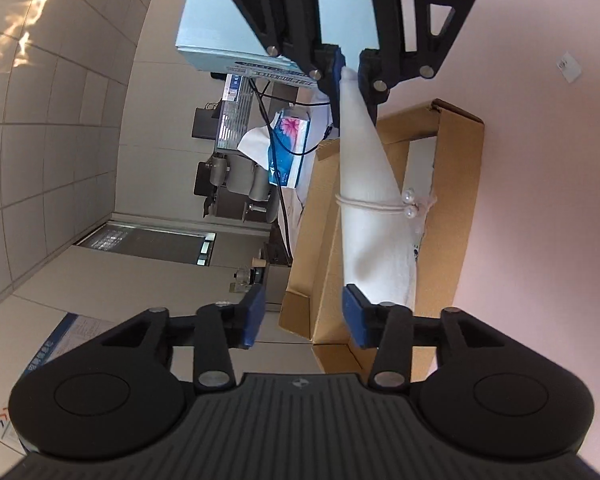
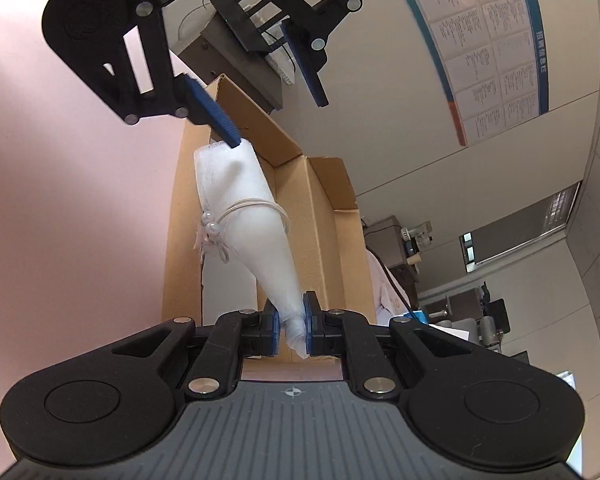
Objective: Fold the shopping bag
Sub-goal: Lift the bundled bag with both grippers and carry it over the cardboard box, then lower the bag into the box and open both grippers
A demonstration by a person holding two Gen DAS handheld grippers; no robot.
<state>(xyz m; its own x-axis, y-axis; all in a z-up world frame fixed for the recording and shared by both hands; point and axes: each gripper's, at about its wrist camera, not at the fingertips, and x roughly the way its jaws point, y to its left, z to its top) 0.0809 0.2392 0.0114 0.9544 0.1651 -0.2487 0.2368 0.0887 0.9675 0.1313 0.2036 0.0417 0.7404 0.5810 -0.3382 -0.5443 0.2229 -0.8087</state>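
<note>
A white shopping bag (image 1: 364, 168) is rolled into a long cone and tied round the middle by a cream elastic band with two pearls (image 1: 409, 202). It hangs over an open cardboard box (image 1: 456, 200). My right gripper (image 2: 291, 324) is shut on the bag's narrow tip (image 2: 296, 332); in the left wrist view this gripper (image 1: 350, 70) shows at the top. My left gripper (image 1: 304, 316) is open at the bag's wide end. One of its blue pads (image 2: 216, 120) touches that end of the bag (image 2: 256, 220) and the other stands well apart.
The box (image 2: 324, 220) lies on a pink tabletop (image 1: 540, 160). Beyond it are a flowered tissue box (image 1: 288, 148), black cables and a pale blue carton (image 1: 216, 20). A grey device (image 2: 236, 60) stands past the box. A printed poster (image 2: 496, 48) hangs on the wall.
</note>
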